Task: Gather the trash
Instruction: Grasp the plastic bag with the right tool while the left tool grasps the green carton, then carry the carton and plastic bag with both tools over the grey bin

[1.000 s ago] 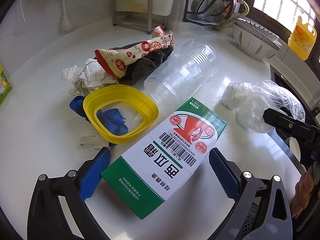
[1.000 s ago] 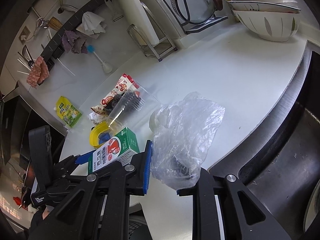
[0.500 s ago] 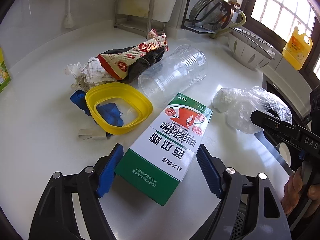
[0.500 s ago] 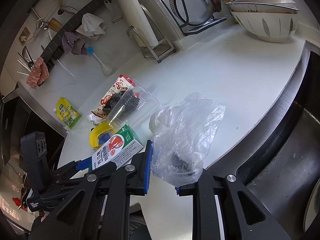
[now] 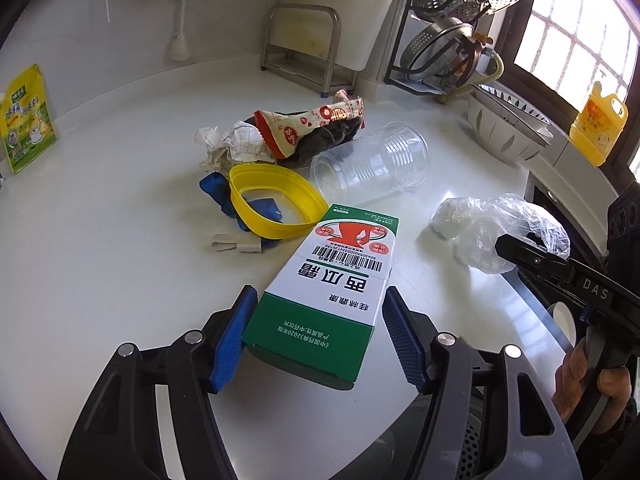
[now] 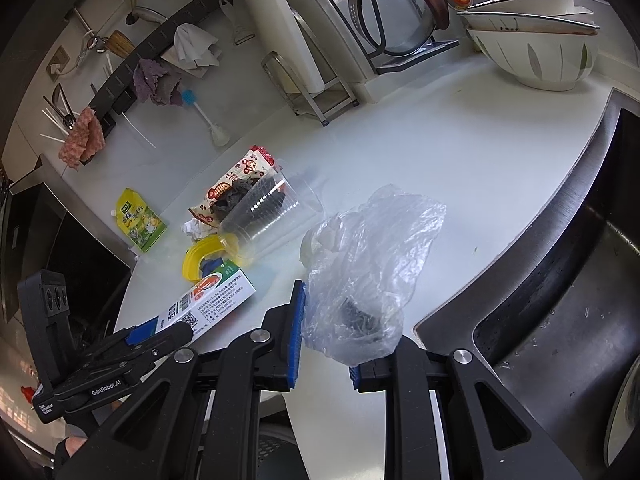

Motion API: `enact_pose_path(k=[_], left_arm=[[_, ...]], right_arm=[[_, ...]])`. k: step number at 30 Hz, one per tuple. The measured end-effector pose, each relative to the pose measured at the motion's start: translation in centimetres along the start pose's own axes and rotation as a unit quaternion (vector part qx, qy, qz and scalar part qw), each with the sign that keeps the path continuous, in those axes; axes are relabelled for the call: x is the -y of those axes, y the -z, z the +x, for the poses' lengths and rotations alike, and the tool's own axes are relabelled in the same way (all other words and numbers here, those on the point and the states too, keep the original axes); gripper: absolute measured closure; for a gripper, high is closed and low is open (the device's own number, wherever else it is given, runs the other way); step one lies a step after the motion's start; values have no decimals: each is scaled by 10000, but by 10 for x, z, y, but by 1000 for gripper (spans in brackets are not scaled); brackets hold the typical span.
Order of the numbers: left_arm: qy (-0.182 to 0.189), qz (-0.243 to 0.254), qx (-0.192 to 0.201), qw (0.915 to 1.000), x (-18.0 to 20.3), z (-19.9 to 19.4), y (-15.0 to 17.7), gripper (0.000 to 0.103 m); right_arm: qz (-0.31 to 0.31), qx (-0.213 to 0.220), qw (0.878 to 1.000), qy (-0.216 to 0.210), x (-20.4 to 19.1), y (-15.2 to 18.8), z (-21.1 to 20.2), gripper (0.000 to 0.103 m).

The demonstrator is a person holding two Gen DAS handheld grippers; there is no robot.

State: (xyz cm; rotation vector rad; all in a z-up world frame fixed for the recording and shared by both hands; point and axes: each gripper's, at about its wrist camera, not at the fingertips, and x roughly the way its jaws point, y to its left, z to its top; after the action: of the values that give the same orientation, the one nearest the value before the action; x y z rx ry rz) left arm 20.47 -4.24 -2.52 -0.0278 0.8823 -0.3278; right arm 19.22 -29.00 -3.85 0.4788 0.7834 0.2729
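A green and white carton [image 5: 340, 280] lies on the white counter [image 5: 120, 260], its near end between the blue pads of my left gripper [image 5: 320, 294]. The jaws are closing and both pads touch the carton's sides. My right gripper [image 6: 326, 332] is shut on the near end of a clear plastic bag [image 6: 372, 248], which rests on the counter by the sink; the same bag [image 5: 492, 232] shows in the left wrist view. Behind the carton lie a yellow ring lid [image 5: 276, 204], a stack of clear cups [image 5: 372, 168], a red snack wrapper [image 5: 304, 126] and crumpled paper [image 5: 228, 146].
A steel sink [image 6: 560, 300] drops off at the right. White bowls [image 5: 508, 128], a dish rack [image 5: 452, 40] and a yellow bottle [image 5: 598, 124] stand at the back right. A green pouch [image 5: 26, 120] leans at the far left. A metal stand [image 5: 304, 48] is at the back wall.
The left jaws have narrowed from wide apart onto the carton's sides, and the carton has swung into line with them. The right gripper and the bag have kept still.
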Motion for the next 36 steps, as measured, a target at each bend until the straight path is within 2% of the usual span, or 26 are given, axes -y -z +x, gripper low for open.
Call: enact_pose_path(k=[9, 28, 36], left_arm=[[-181, -44, 190, 9996, -8, -21, 3, 43], [-330, -497, 339, 9976, -39, -43, 14, 44], [-367, -438, 528, 9970, -37, -59, 15, 45]], right_arm=[[-92, 26, 9999, 42, -1, 5, -7, 84], [-206, 101, 9997, 46, -3, 12, -14, 84], [-221, 255, 9994, 22, -4, 15, -26, 84]])
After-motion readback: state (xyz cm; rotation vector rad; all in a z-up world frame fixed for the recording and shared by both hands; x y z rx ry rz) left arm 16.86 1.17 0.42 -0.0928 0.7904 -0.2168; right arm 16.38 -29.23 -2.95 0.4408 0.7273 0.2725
